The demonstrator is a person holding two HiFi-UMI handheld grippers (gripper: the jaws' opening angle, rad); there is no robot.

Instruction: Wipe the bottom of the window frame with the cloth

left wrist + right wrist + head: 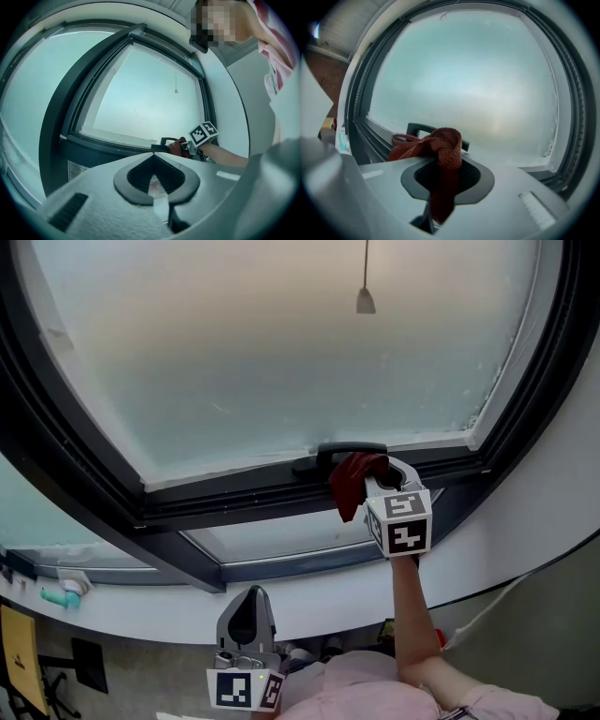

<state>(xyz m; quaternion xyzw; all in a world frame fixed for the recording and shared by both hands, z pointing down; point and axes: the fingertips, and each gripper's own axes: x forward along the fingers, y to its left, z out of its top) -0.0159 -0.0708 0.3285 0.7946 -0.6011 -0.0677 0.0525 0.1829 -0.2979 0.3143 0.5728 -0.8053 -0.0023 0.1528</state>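
R hand-held gripper (pixel 367 482) is clenched on the red cloth (pixel 351 484), up at the bottom of the window frame (pixel 225 498). Cloth sits just beside the black handle (pixel 339 452). Frame's right corner is near; a long run of dark rail stretches off to the left. Cloth is bunched, coarse-knit, w/ one tail hanging down between the jaws. L hand-held gripper (pixel 246 613) is low, well apart from the frame, near the white sill (pixel 131 620). Its jaws are pressed together w/ nothing in them.
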